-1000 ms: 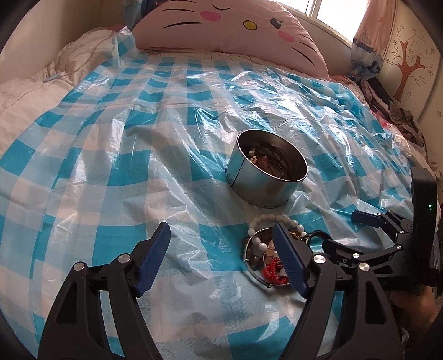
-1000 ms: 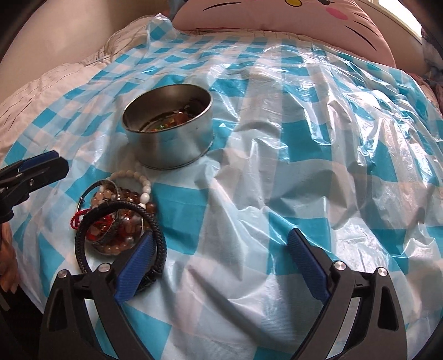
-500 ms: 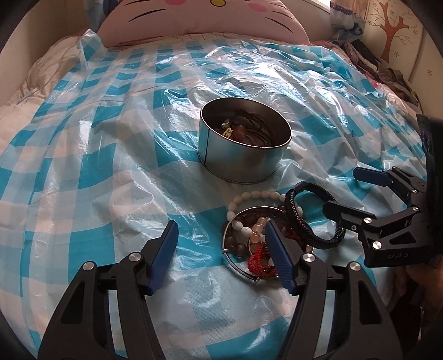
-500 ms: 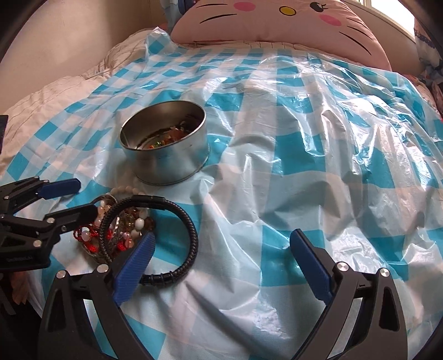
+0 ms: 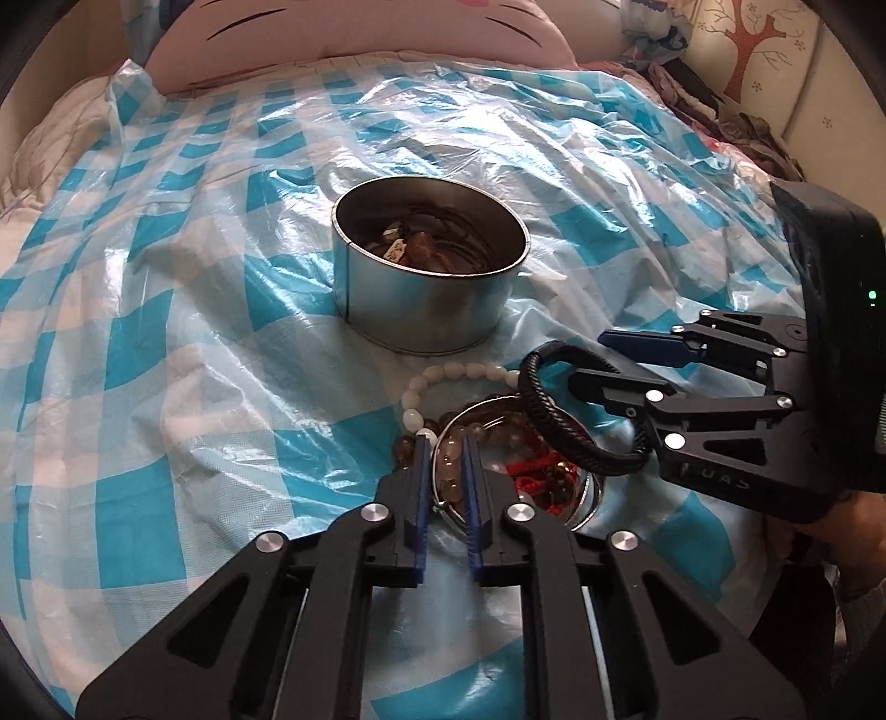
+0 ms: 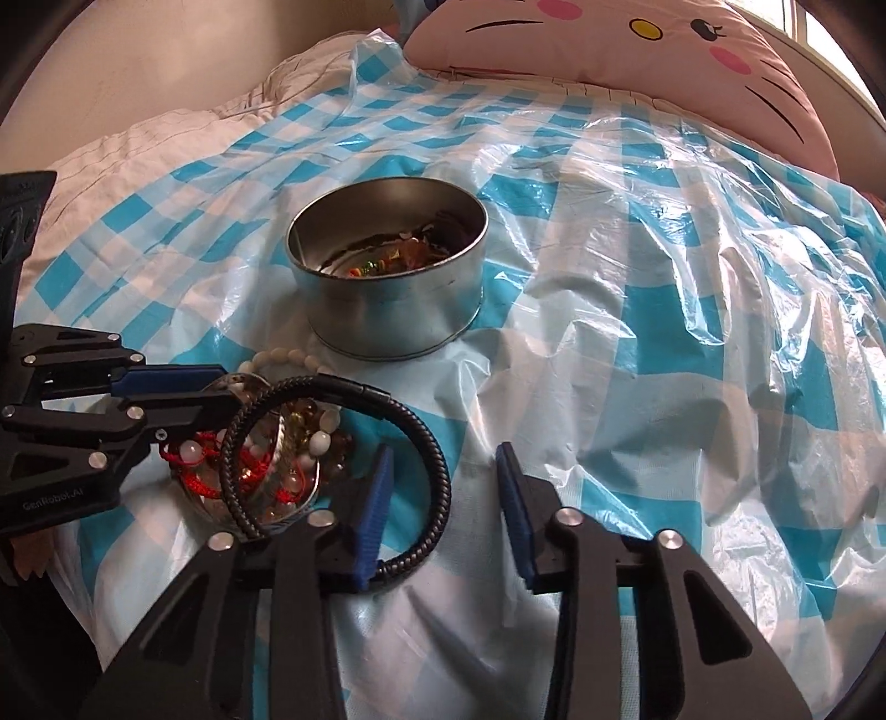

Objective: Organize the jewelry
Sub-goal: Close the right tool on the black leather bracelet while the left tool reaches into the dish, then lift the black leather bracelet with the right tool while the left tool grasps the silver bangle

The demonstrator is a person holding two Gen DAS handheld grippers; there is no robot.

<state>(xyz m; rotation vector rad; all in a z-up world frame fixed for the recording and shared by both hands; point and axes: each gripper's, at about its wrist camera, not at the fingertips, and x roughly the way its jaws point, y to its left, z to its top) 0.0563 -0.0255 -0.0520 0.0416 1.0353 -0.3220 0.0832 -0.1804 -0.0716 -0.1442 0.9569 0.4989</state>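
Observation:
A round metal tin (image 5: 426, 310) (image 6: 387, 310) with jewelry inside stands on the checked sheet. In front of it lies a pile of bead bracelets (image 5: 520, 459) inside a silver bangle (image 6: 315, 482), with a white bead bracelet (image 5: 459, 372) at its far edge. My left gripper (image 5: 444, 443) (image 6: 219, 387) is closing at the pile's left rim, its pads on pinkish beads. A black braided bracelet (image 5: 554, 421) (image 6: 432, 443) is hooked over one finger of my right gripper (image 6: 443, 451) (image 5: 588, 359). Its jaws are closing with the cord between them, and the other pad stands apart from the cord.
A blue and white checked plastic sheet (image 5: 166, 332) covers the bed. A pink cat-face pillow (image 5: 354, 27) (image 6: 609, 44) lies at the far end. White bedding (image 6: 138, 144) is at the left, crumpled clothes (image 5: 742, 127) at the right by the wall. A hand (image 5: 830, 531) holds the right gripper.
My left gripper came down onto the pile and its jaws went from wide to nearly shut. The right jaws narrowed, and the black bracelet is tilted up off the pile.

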